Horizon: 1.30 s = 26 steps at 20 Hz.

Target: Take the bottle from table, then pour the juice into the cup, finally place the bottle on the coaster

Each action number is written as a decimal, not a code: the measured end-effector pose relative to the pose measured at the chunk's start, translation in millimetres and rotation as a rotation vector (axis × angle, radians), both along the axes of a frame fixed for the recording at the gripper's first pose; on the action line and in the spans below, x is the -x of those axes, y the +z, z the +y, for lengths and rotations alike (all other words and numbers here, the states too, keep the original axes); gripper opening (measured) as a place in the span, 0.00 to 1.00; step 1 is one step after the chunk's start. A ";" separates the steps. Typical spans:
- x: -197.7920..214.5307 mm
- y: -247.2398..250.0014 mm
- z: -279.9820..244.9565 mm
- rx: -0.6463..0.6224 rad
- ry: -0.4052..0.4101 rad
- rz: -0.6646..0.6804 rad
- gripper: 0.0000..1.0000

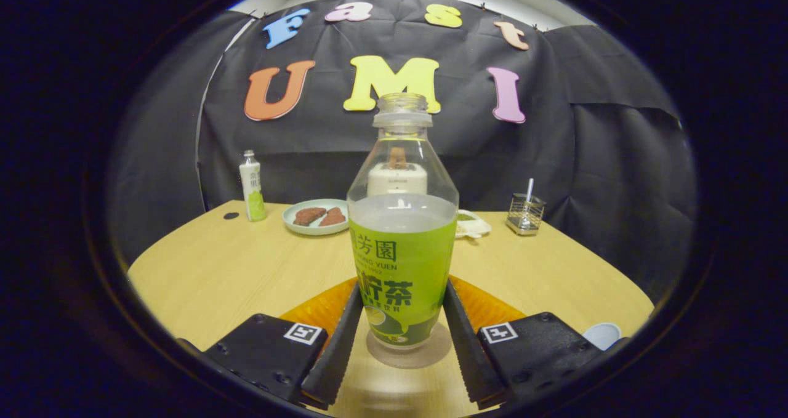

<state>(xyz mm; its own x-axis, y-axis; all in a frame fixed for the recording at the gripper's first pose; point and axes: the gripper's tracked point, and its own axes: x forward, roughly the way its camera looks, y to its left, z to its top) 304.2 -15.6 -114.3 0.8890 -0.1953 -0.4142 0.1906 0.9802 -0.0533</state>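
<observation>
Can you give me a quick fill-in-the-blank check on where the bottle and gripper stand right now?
1. The bottle stands upright between the two fingers of the ____.
2. The bottle's neck has no ____ on it.
3. Beyond the bottle, a plate on the table holds two brown ____.
4. The bottle's wide label is mostly ____ in colour.

Missing words: gripper; cap; snacks; green.
</observation>
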 end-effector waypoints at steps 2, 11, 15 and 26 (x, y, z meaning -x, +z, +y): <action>-2.1 -10.1 -1.4 -0.004 -0.006 0.028 0.80; -2.6 -17.9 -11.3 -0.030 -0.003 0.055 0.92; 17.0 -11.7 -12.1 -0.024 0.012 0.060 0.98; 195.0 109.1 6.5 -0.030 0.043 -0.213 1.00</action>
<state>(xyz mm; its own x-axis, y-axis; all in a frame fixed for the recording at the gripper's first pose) 109.3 -9.1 -5.2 0.9643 -0.1456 -0.2214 0.1522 0.9883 0.0131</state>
